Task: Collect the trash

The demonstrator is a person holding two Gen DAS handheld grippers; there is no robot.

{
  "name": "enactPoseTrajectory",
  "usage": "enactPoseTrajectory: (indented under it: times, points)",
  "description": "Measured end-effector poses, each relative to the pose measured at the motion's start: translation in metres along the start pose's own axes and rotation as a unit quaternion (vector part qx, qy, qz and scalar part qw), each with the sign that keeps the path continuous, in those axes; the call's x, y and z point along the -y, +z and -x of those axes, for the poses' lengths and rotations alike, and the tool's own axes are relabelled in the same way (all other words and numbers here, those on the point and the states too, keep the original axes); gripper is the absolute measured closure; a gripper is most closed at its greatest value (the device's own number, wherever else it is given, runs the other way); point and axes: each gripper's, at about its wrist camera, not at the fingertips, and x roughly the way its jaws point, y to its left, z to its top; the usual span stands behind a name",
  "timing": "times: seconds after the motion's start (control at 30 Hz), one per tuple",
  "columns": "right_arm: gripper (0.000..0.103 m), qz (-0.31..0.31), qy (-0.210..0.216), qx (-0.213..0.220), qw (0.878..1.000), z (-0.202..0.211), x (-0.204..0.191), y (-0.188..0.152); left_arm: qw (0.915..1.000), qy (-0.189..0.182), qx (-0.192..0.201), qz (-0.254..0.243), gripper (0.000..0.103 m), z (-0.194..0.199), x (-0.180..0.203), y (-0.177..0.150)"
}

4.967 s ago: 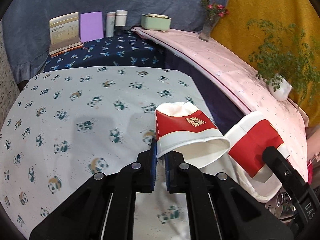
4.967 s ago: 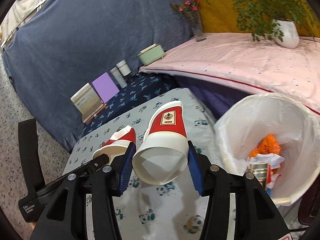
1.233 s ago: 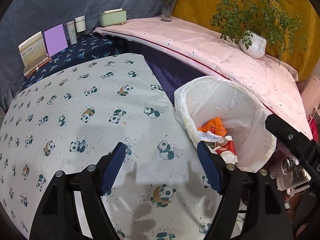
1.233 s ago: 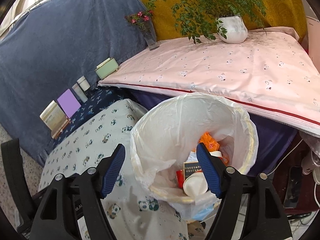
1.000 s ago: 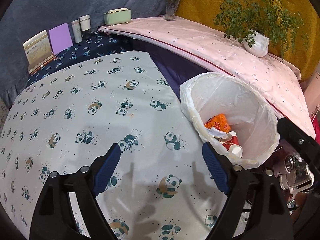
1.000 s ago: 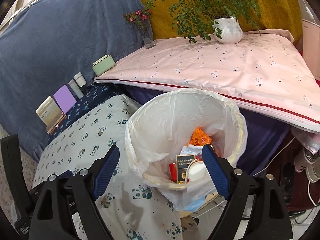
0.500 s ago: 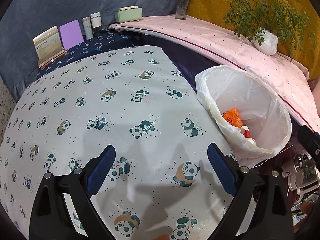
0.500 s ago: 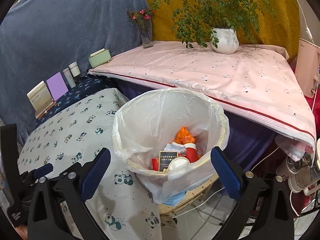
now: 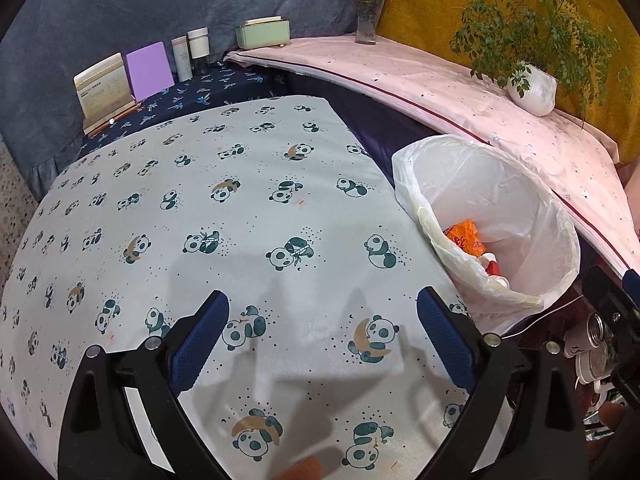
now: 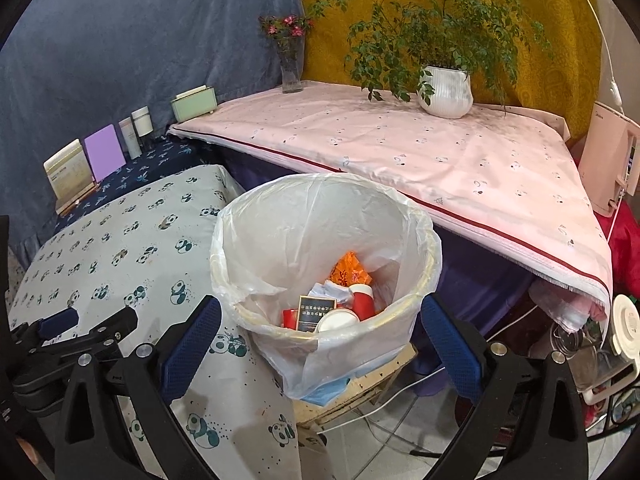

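A waste bin lined with a white plastic bag (image 10: 408,240) stands at the right edge of the panda-print table (image 9: 240,216); it also shows in the left wrist view (image 9: 520,216). Inside lie two red-and-white paper cups (image 10: 362,298), an orange wrapper (image 10: 350,272) and a dark card (image 10: 316,310). My left gripper (image 9: 322,334) is open and empty above the table's front. My right gripper (image 10: 320,334) is open and empty, just in front of and above the bin.
A calendar card (image 9: 106,88), a purple card (image 9: 149,70), two small bottles (image 9: 192,52) and a green box (image 9: 262,32) stand at the back. A pink-covered table (image 10: 400,148) holds a flower vase (image 10: 290,68) and a potted plant (image 10: 444,92). Cables and jars lie on the floor at right (image 10: 580,352).
Both cups, held five seconds ago, now lie in the bin. Both grippers have opened wide and drawn back from the bin over the last second.
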Motion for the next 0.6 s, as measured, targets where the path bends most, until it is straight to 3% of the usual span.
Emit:
enactPoseTrajectory:
  times: [0.6]
  points:
    - [0.007, 0.022, -0.017, -0.009, 1.000, 0.002, -0.001, -0.008, 0.9996, 0.011, 0.011, -0.025, 0.012, 0.008, 0.012, -0.005]
